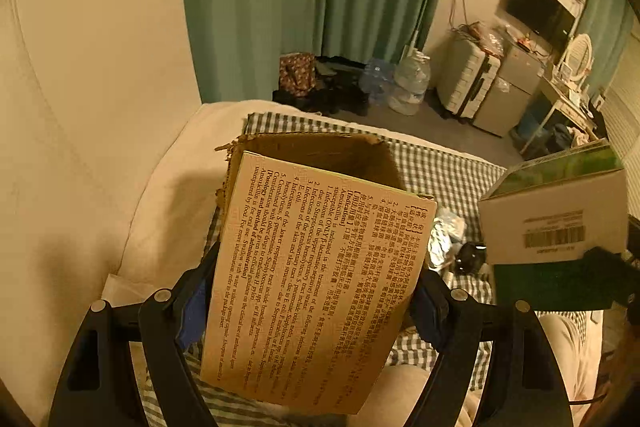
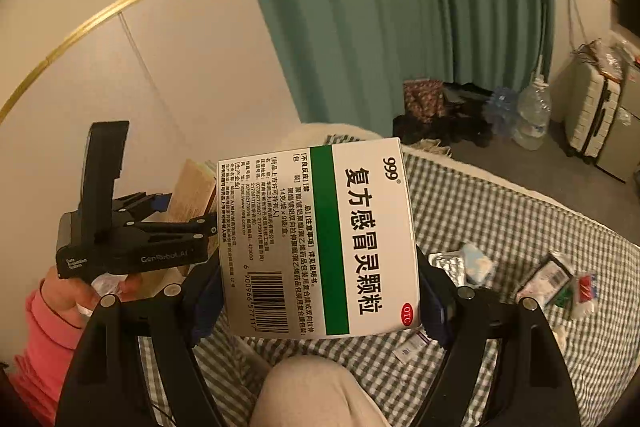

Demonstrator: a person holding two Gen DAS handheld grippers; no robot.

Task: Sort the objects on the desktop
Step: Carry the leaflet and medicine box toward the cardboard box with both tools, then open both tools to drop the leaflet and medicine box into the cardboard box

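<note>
two tools, each clamped on one medicine box: left tool [image 1: 312,301] tan box [image 1: 316,279], right tool [image 2: 320,301] white box [image 2: 320,239].

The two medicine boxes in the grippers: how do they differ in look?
The tan box in the left gripper bears dense dark text only; the white box in the right gripper has a green stripe, big characters and a barcode. Both are held clamped above the checked cloth.
</note>
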